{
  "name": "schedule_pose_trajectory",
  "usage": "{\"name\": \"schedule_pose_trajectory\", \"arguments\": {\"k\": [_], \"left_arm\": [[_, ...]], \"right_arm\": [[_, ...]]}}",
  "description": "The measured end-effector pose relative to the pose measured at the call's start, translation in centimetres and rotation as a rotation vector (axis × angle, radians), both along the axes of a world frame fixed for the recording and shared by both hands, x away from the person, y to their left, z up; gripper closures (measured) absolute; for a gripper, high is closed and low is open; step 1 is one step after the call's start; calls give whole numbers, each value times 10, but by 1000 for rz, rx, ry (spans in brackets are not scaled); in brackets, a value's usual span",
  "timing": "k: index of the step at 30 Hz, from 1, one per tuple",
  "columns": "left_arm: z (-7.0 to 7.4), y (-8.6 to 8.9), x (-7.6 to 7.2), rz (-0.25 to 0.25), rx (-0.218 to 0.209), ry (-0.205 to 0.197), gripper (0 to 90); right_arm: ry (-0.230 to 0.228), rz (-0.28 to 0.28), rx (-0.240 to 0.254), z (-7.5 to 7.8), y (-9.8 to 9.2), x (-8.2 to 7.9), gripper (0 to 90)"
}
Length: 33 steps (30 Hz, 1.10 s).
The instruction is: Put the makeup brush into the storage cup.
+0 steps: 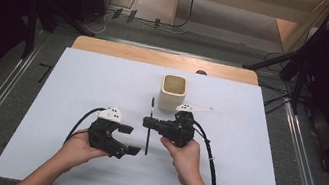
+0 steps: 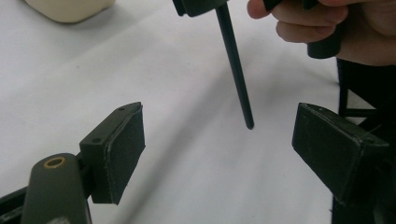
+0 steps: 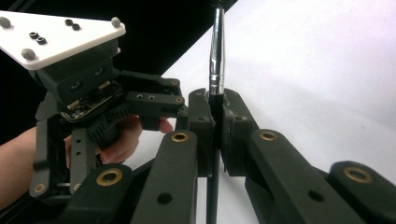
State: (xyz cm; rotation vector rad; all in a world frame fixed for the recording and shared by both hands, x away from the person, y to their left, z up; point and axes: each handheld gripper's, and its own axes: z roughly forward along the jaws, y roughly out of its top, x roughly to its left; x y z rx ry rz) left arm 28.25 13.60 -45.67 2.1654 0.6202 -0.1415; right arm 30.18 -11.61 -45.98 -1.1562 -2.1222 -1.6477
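A thin black pen (image 1: 147, 143) with a silvery section (image 3: 216, 51) is clamped near its middle in my right gripper (image 1: 149, 122), whose jaws are shut on it (image 3: 217, 109). The pen runs near-to-far over the white table sheet (image 1: 244, 151). Its dark tip (image 2: 249, 124) points down between the pads of my left gripper (image 2: 219, 140). That left gripper (image 1: 130, 140) stands open just left of the pen, nothing in it. A beige cup (image 1: 172, 93) stands upright just beyond the right gripper.
The cup's base (image 2: 70, 7) shows at the top left of the left gripper view. The wooden table edge (image 1: 158, 57) runs along the back. Black stands and cables (image 1: 304, 60) are on the floor beyond the table.
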Motion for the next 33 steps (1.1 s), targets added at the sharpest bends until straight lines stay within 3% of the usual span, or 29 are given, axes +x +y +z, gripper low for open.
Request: {"name": "schedule_pose_trajectory", "arguments": {"k": [3, 13, 21, 23, 26, 33], "left_arm": [[0, 3, -3, -25, 30, -44, 175], [-1, 11, -6, -20, 45, -92, 175], [-2, 16, -8, -15, 61, -98, 175], [-1, 19, -8, -17, 82, -93, 175], [-4, 23, -8, -6, 63, -94, 175], [-6, 34, -10, 15, 65, -90, 175]], "right_arm": [[5, -5, -5, 0, -1, 0, 858], [2, -13, -20, 0, -3, 1, 858], [2, -27, -24, 0, -6, 2, 858], [3, -28, -24, 0, -7, 3, 858], [3, -30, -26, 0, -8, 3, 858], [4, -43, -29, 0, -11, 4, 858]]}}
